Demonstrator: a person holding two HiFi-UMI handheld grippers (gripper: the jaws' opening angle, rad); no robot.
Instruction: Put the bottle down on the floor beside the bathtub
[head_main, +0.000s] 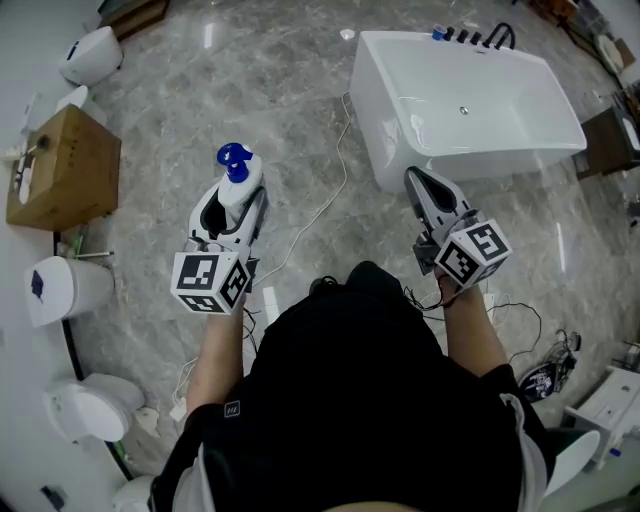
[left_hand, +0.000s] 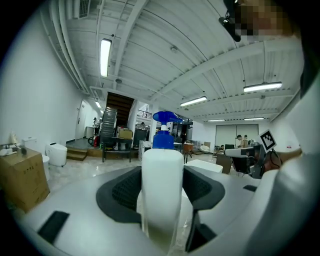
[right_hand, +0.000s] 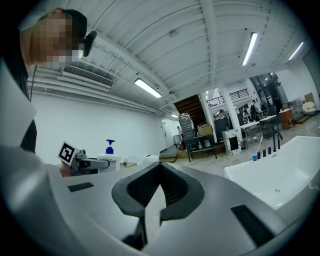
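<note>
Nearest to us, both forearms reach forward and the grippers point about level. The left gripper (head_main: 238, 198) at 11 o'clock pinches the bottle (head_main: 233, 157) upright by its white body. The right gripper (head_main: 415, 178) at 1 o'clock has its jaws pressed together on nothing. The bottle is in the air, well apart from the bathtub (head_main: 470, 152) farther at 1 o'clock. We think it best to keep it upright, lower it onto the floor (head_main: 300, 90) at 12 o'clock beside the tub, and release only when its base rests.
</note>
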